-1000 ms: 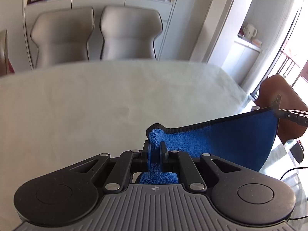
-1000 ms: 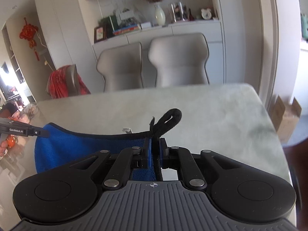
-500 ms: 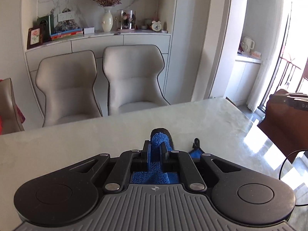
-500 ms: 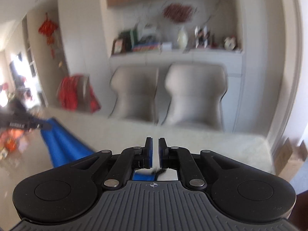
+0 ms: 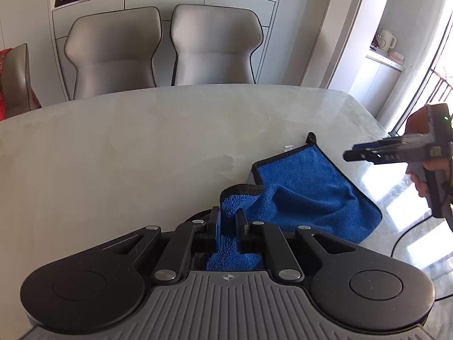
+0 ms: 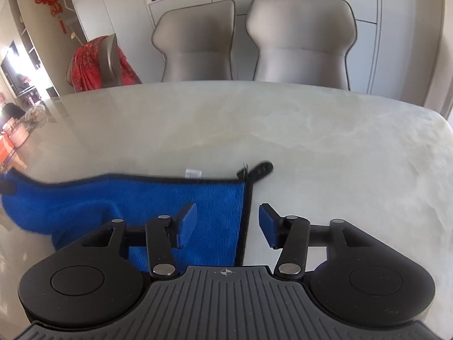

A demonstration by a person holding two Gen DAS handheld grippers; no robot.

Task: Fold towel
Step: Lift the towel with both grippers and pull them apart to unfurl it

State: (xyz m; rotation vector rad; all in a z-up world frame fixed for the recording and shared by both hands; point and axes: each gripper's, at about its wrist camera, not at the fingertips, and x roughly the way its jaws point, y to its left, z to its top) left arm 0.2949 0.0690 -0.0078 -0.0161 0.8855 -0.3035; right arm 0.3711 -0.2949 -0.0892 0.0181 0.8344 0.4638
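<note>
Marble table (image 5: 141, 147), blue towel (image 5: 305, 192), grey chairs (image 5: 212, 45).

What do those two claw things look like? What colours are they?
Each claw has a ribbed grey body with a tiny crosshair mark, two round black discs at the sides, and black linkage arms with silver rivets. The fingers carry blue pads. From the left wrist view, the other claw looks black, with white lettering, a green light and a black cable nearby.

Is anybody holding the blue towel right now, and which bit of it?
The left gripper pinches the blue towel at a black-edged corner. The right gripper is open, holding nothing.
</note>
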